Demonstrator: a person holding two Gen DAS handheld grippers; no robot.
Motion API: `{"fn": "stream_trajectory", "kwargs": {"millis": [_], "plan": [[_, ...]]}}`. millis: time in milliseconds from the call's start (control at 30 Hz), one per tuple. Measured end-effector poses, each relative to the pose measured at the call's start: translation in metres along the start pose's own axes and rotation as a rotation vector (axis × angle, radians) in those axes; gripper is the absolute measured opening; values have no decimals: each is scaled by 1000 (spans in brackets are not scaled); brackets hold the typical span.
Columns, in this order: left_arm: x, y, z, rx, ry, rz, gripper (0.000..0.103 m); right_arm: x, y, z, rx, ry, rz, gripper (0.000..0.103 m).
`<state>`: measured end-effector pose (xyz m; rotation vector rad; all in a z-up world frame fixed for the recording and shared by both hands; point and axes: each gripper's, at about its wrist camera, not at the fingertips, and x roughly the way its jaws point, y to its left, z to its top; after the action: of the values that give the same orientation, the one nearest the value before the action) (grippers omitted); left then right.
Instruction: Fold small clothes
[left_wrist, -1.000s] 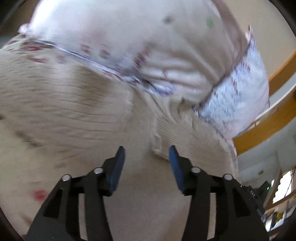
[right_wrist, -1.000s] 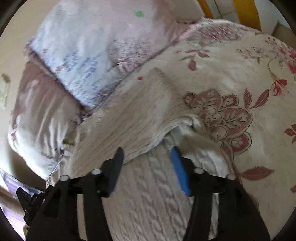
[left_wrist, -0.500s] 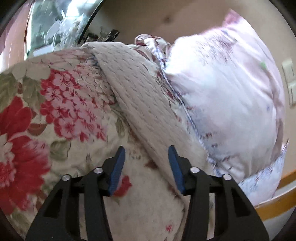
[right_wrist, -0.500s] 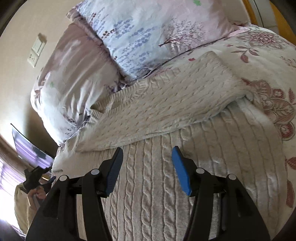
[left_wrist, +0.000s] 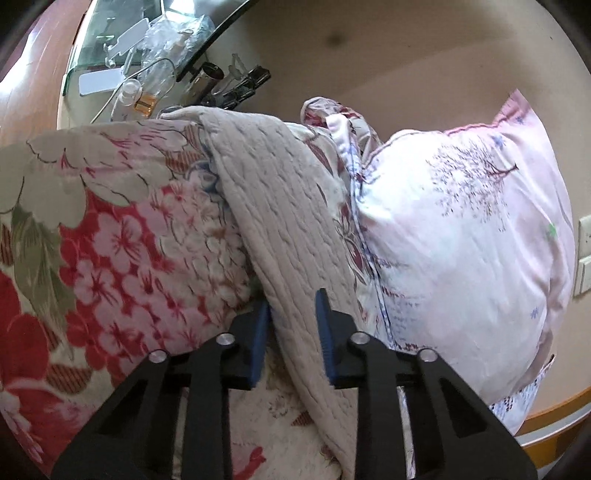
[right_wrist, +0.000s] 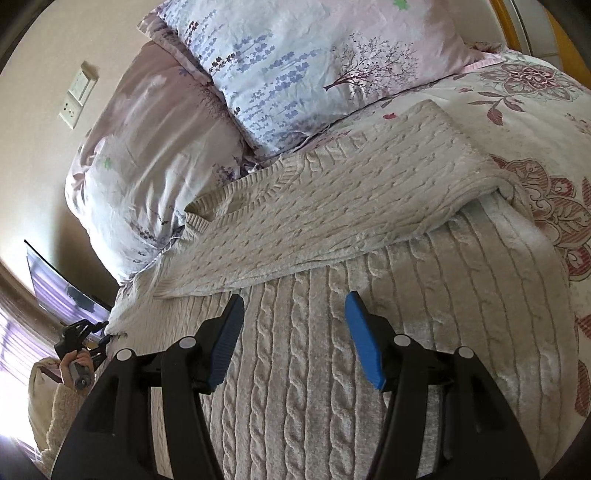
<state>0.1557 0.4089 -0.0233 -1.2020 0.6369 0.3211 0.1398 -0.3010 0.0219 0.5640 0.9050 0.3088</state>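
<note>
Now pinching the cream cable-knit sweater (left_wrist: 280, 229) edge between narrowed left gripper (left_wrist: 293, 325) pads, having closed since half a second ago. Hovering wide-open right gripper (right_wrist: 293, 332) just above the sweater's body, folded sleeve ahead. Probably mid-fold; next needing a lift-and-carry across.

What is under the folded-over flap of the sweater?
Under the flap lies the sweater body, cable-knit, resting on the floral bedspread. Whatever sits between the two layers is covered. The right gripper hovers open above it.

Cream cable-knit sweater (right_wrist: 332, 229), sleeve folded across
</note>
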Motion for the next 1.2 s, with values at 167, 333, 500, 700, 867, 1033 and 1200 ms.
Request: {"fn": "stream_trajectory", "kwargs": {"millis": [167,333,500,700,867,1033,1200], "plan": [[-8,-12,-2,53,-20,-20,5,-1,-1,0,5,1,12,59],[-32,-56,-22,143,-50,-120,5,-1,-1,-1,10,-1,17,59],[-48,-117,-80,297,13,-265,5,-1,0,0,7,0,12,59],[-32,-190,-195,557,163,-381,5,-6,6,0,-7,25,4,59],[32,-204,-294,704,469,-334,12,-17,27,7,-110,26,-57,59],[34,-185,-312,752,563,-349,35,-21,62,19,-279,37,-85,59],[6,-144,-246,613,441,-323,43,-3,134,19,-584,49,-17,59]]}}
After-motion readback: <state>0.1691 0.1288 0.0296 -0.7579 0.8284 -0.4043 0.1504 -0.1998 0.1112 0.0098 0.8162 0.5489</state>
